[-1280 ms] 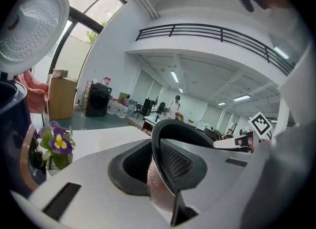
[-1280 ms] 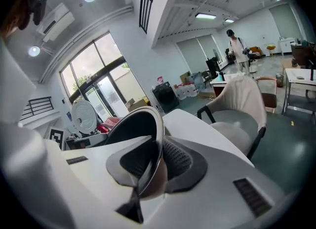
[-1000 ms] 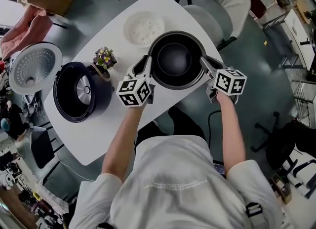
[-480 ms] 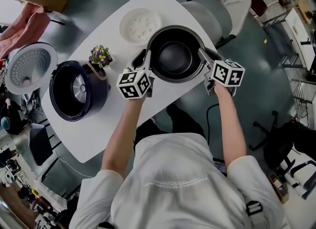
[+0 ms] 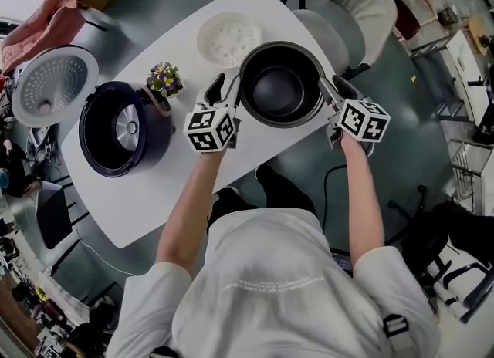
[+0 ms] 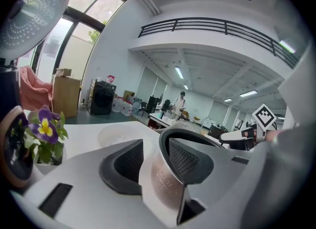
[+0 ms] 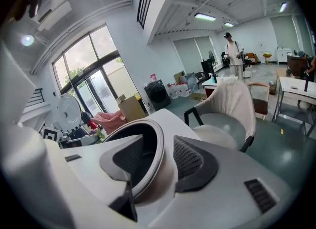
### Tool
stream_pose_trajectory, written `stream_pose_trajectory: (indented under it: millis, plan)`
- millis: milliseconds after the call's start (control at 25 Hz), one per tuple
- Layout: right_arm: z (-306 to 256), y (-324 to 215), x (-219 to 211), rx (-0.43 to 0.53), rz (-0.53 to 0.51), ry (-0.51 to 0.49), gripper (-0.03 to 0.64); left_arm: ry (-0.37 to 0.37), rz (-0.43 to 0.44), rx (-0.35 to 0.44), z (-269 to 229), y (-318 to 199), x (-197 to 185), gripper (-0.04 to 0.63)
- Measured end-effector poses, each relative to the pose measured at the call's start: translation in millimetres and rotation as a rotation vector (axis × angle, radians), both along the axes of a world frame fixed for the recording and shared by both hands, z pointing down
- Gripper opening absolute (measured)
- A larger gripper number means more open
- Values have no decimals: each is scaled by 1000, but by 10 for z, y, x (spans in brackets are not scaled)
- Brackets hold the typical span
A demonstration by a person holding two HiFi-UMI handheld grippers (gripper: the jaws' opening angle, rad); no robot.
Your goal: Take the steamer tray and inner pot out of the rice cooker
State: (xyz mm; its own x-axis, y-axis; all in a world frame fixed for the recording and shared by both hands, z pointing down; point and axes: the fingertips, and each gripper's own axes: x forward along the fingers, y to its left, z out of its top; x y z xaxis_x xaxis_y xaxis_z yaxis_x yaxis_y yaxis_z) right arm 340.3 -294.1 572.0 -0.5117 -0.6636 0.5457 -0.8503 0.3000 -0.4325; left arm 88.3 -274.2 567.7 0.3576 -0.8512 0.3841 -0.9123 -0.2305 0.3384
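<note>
The white table (image 5: 147,194) is seen from the head view as a rounded slab with open floor on every side; its right edge is crowded by a padded chair (image 5: 351,5), while its near left part is left bare. The rice cooker (image 5: 114,129) is placed at the table's left edge, its lid (image 5: 54,86) swung out over the floor. The inner pot (image 5: 279,86) is set out of the cooker, on the table close to the right edge and just beside the steamer tray (image 5: 228,39), which is laid toward the far edge. A small pot of flowers (image 5: 162,82) is kept between cooker and inner pot, so that passage is narrowed there. The left gripper (image 5: 225,90) is held at the inner pot's left rim and the right gripper (image 5: 333,90) at its right rim, beyond the table's edge. Both pairs of jaws have just been opening. In each gripper view the rim is seen between the jaws, one pad inside the wall and one outside, with a gap left at the pads, so the pot is no longer pinched. That gap is not shown by the head view. The room's windows and distant desks are given by the gripper views alone; the bare tabletop is given only from above.
</note>
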Motion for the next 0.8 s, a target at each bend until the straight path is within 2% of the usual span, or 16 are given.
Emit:
stream_pose_trajectory:
  millis: [160, 280, 360, 560, 640, 800]
  plan:
    - [-440, -100, 76, 113, 3, 62, 196, -63, -18, 56, -285, 100, -288, 178]
    - [-804, -184, -96, 202, -66, 98, 181, -66, -40, 106, -589, 159, -570, 147]
    - [-1017, -208, -325, 245, -133, 115, 181, -57, -59, 143, -824, 205, -780, 128]
    - [-1543, -186, -1066, 368, -267, 137, 160, -89, -82, 260, -1446, 391, -1266, 107]
    - [-1693, -131, -1400, 405, -327, 134, 158, -131, -100, 297, -1644, 508, -1471, 107]
    - [-1960, 38, -2059, 465, -431, 108, 156, -271, -159, 333, -1940, 827, -1969, 99]
